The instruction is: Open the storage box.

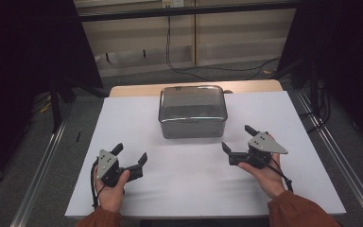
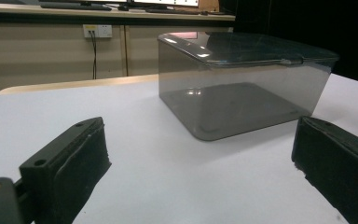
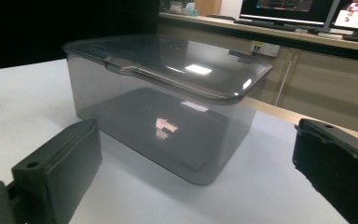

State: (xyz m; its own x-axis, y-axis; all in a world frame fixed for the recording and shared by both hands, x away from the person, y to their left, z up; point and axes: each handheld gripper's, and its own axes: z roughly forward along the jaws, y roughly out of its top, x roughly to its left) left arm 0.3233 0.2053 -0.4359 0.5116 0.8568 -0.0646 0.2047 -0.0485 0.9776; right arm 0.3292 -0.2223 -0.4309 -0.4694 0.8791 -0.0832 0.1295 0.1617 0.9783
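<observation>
Though no label or lettering can be read on it, the smoky grey box is plain to see: translucent plastic, rounded corners, a glossy lid shut on top with a small tab at its front edge, nothing visible inside. It stands on the white tabletop toward the far edge. Nearer than the box and to its left, the left gripper rests with jaws spread wide, gripping nothing. To the box's near right, the right gripper likewise gapes, apart from it.
</observation>
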